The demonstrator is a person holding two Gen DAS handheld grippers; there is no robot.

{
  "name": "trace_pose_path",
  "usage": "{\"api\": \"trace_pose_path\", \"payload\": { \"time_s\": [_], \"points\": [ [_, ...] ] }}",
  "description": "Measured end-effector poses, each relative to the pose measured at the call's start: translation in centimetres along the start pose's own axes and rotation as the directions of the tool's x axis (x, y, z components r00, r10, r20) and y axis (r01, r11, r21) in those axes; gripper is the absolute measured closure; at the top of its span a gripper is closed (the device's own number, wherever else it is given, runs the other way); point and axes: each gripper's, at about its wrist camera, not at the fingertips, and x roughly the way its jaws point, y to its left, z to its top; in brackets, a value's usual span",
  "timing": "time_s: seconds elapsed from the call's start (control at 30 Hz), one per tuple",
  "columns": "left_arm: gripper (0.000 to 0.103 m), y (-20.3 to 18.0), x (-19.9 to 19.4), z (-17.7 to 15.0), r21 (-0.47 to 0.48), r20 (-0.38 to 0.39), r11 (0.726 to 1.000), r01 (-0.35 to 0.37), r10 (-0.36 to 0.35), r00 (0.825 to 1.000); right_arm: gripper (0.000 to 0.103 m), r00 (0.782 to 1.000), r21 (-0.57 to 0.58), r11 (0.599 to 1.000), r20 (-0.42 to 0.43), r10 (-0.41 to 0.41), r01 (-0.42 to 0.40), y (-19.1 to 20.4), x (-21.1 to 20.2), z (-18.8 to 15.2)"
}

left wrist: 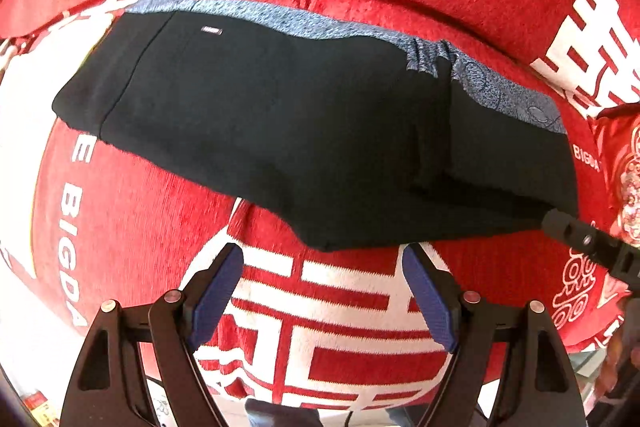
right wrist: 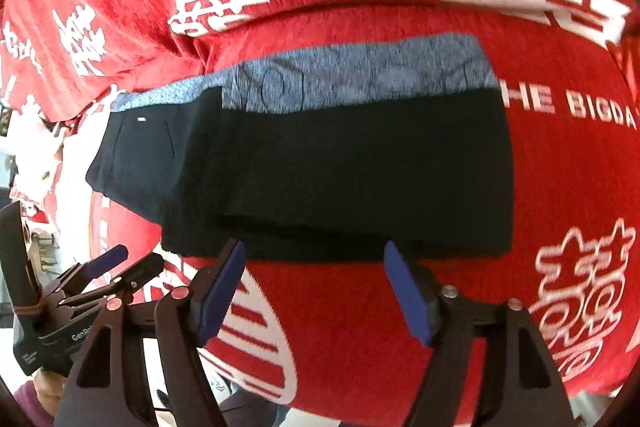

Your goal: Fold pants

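The pants (left wrist: 312, 131) are seen laid in a folded, stacked bundle on the red printed cloth (left wrist: 132, 211), black fabric uppermost and a blue-grey band along the far edge. A fold appears to be set down, and the step in hand is judged to be the release. The left gripper (left wrist: 322, 267) is held pointing down just short of the near edge, its jaws wide apart with only cloth showing between them. The right gripper (right wrist: 314, 267) is held likewise at the near edge, jaws spread and nothing clamped. Whether its tips brush the hem cannot be told through the blur. Any further fold would call for the near edge to be pinched and carried across squarely.
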Motion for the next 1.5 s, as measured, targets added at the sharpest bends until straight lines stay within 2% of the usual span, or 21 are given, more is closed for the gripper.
{"api": "trace_pose_path", "payload": {
  "time_s": [0.33, 0.37, 0.4, 0.7, 1.03, 1.13, 1.33, 1.5],
  "points": [
    [0.02, 5.2, -0.3, 0.0, -0.068, 0.003, 0.997, 0.032, -0.031, 1.0, 0.027, 0.998, -0.045, 0.998, -0.047, -0.043, 0.041, 4.9, 1.6, -1.3],
    [0.017, 5.7, -0.4, 0.2, -0.07, 0.002, 0.997, 0.026, -0.026, 1.0, 0.027, 0.998, -0.049, 0.998, -0.048, -0.043, 0.04, 5.5, 1.8, -1.2],
    [0.0, 6.4, -0.3, 0.3, -0.076, -0.005, 0.997, 0.022, -0.022, 1.0, 0.027, 0.998, -0.054, 0.998, -0.051, -0.043, 0.041, 6.1, 2.0, -1.2],
    [0.0, 10.6, 0.1, 1.0, -0.119, -0.009, 0.992, 0.028, -0.029, 1.0, 0.027, 0.996, -0.092, 0.994, -0.062, -0.06, 0.054, 10.0, 3.5, -0.7],
    [0.0, 13.9, 1.0, 3.1, -0.17, -0.011, 0.985, 0.022, -0.025, 1.0, 0.027, 0.994, -0.096, 0.993, -0.079, -0.08, 0.073, 11.7, 4.7, -0.3],
    [0.0, 15.4, 1.3, 3.7, -0.214, -0.01, 0.976, 0.04, -0.043, 0.999, 0.027, 0.994, -0.074, 0.995, -0.084, -0.076, 0.07, 12.2, 5.0, -0.4],
    [0.0, 18.8, 1.4, 4.8, -0.301, 0.04, 0.949, 0.093, -0.085, 0.996, 0.027, 0.993, -0.065, 0.996, -0.092, -0.073, 0.067, 12.6, 5.5, -0.8],
    [0.0, 21.7, 1.8, 5.7, -0.379, 0.079, 0.915, 0.137, -0.115, 0.99, 0.027, 0.991, -0.061, 0.995, -0.102, -0.081, 0.075, 12.8, 6.0, -0.9]
  ]
}}
